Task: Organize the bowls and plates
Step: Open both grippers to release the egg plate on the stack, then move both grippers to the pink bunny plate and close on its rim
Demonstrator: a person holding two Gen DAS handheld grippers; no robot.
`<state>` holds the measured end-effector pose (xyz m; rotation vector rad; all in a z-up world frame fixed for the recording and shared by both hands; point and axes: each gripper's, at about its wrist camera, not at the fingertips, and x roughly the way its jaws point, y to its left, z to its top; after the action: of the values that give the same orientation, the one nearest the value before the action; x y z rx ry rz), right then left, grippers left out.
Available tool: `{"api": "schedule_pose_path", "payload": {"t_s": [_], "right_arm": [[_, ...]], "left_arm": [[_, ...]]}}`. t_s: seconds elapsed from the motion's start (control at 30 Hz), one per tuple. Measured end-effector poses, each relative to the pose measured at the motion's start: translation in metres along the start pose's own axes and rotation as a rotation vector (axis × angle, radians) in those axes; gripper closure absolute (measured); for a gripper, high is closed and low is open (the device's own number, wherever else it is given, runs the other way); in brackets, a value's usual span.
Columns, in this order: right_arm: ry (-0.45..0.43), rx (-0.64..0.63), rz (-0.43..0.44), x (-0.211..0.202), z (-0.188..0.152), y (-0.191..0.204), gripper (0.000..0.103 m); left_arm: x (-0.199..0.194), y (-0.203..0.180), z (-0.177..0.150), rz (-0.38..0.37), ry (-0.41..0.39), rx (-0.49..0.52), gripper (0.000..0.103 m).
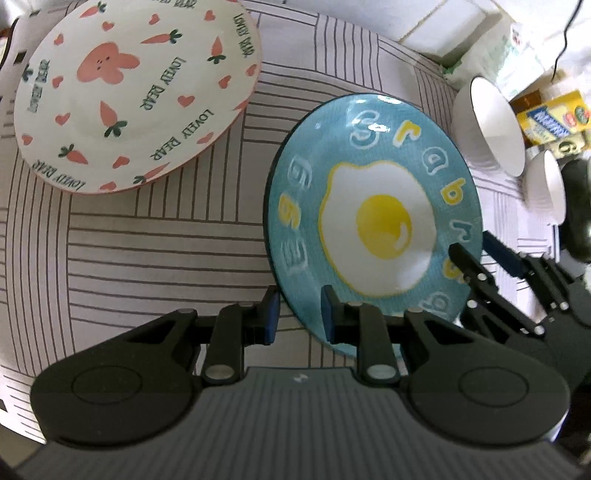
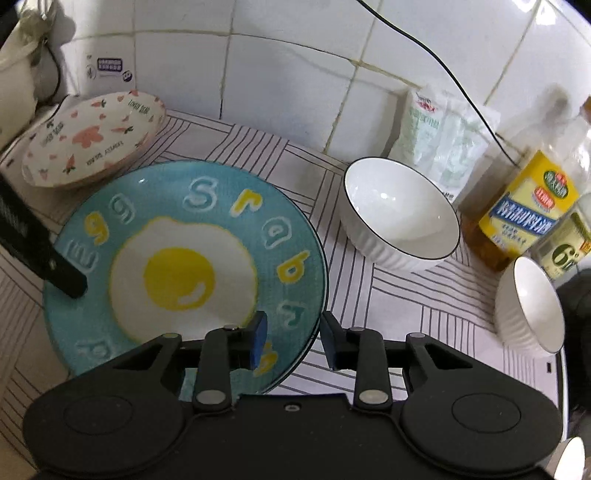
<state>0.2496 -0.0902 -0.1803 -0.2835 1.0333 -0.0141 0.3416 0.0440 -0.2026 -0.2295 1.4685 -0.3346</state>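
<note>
Blue egg plate, frame centre: glazed ceramic, rigid, slippery, breakable; take by rim. Left gripper pinches rim; right gripper straddles rim, slack.

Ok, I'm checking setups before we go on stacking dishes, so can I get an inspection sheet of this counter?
Surface: striped cloth, dishes spread across it.
Job's things: blue egg plate; bunny plate, tilted at the back; white bowl and second white bowl, upright, apart.
Clutter: oil bottle and white pouch by the wall.
Grippers: left gripper shut on the blue egg plate's rim; right gripper open, astride the opposite rim.
Cables: black cable across the wall.
Surroundings: white tiled wall.
</note>
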Motion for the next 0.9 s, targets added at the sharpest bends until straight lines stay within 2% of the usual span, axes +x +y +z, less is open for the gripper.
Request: {"api": "schedule_pose_path", "payload": {"t_s": [0.13,0.27,0.4,0.53,0.67,0.9], "right_arm": [[-0.015,0.085,0.018,-0.011,0.003,-0.003,0.069],[-0.06,0.18,0.083,-0.034,0.008,-0.003,0.069],[-0.116,0.236,0.158,-0.06,0.014,0.003,0.069],[-0.171,0.239,0.241,-0.083,0.026,0.013,0.068],[-0.213,0.223,0.335,-0.099,0.04,0.026,0.062],[-0.259,0.163,0.466,-0.101,0.067,0.053,0.056]], "left_arm": [[-0.014,0.004,-0.005,-0.026,-0.005,0.029,0.081],[-0.036,0.008,-0.014,-0.051,-0.033,0.05,0.081],[-0.065,0.015,-0.021,-0.042,-0.081,0.089,0.081],[-0.096,0.028,-0.024,-0.044,-0.145,0.106,0.081],[-0.125,0.043,-0.027,-0.029,-0.228,0.113,0.081],[-0.161,0.079,-0.029,0.004,-0.358,0.085,0.08]]}}
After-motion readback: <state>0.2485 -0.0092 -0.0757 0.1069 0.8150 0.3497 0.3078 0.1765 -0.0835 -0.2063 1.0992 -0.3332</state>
